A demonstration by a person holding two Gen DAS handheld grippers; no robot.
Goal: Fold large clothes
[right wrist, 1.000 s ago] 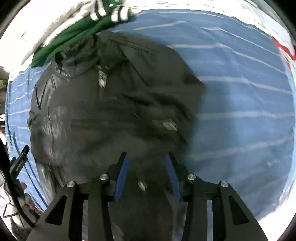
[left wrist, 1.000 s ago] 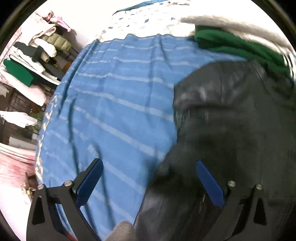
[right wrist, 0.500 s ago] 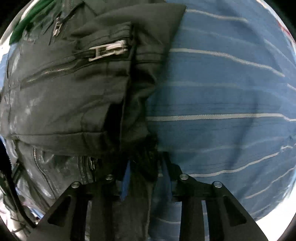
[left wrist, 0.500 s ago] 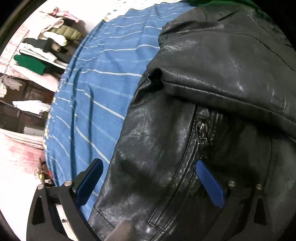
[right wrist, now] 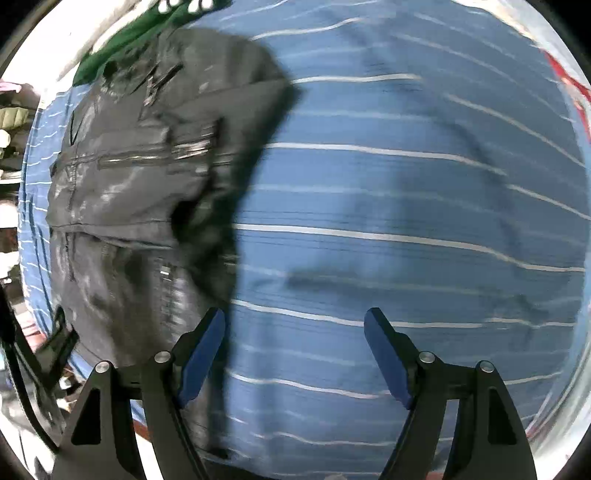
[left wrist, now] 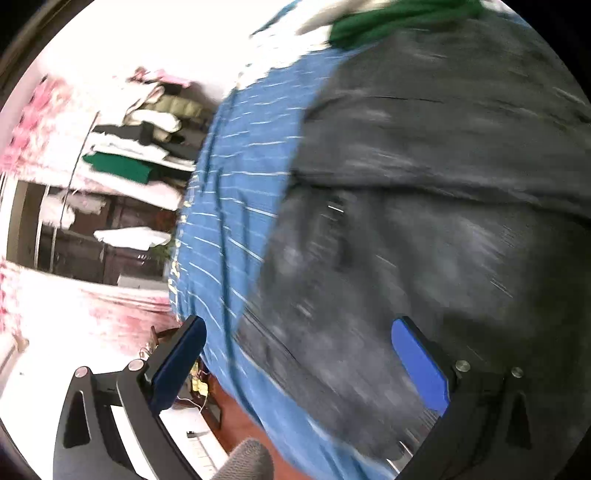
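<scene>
A black leather jacket (left wrist: 424, 206) lies folded over itself on a blue striped bedsheet (left wrist: 243, 177). It also shows at the left of the right wrist view (right wrist: 147, 177), with zips across its front. My left gripper (left wrist: 295, 354) is open and empty above the jacket's near left edge. My right gripper (right wrist: 295, 350) is open and empty, over the bare sheet (right wrist: 406, 203) just right of the jacket. Both views are blurred by motion.
A green garment (left wrist: 391, 22) lies at the far end of the bed past the jacket, and shows in the right wrist view (right wrist: 122, 48) too. Shelves of stacked clothes (left wrist: 140, 147) stand left of the bed. The bed's left edge drops to a red floor (left wrist: 240, 417).
My right gripper has let go of the jacket fold, opened and pulled back to the right. My left gripper stays open and has drawn back and swung left, showing the bed's edge.
</scene>
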